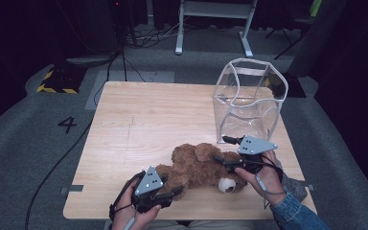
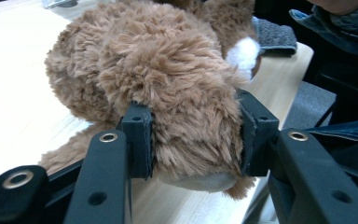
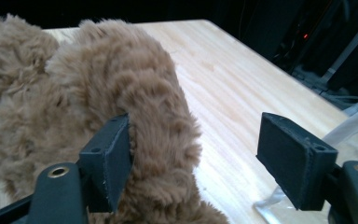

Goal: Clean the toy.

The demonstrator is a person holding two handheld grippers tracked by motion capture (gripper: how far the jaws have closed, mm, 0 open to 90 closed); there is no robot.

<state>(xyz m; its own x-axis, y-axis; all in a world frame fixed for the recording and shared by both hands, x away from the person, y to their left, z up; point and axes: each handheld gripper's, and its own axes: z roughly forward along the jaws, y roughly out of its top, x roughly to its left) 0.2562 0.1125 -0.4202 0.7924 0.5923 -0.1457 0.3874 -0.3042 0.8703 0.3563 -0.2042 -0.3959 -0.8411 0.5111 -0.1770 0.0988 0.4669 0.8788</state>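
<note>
A brown teddy bear lies on its side near the front edge of the wooden table, its white muzzle turned to the front. My left gripper is shut on one furry leg of the teddy bear, with both pads pressed into the fur. My right gripper stands open at the bear's head end. In the right gripper view one pad touches the fur of the teddy bear. The other pad hangs free over the bare table.
A clear plastic bag stands open at the back right of the table, just beyond my right gripper. A grey knitted cloth lies at the table's front right corner. Cables and a white frame are on the floor behind the table.
</note>
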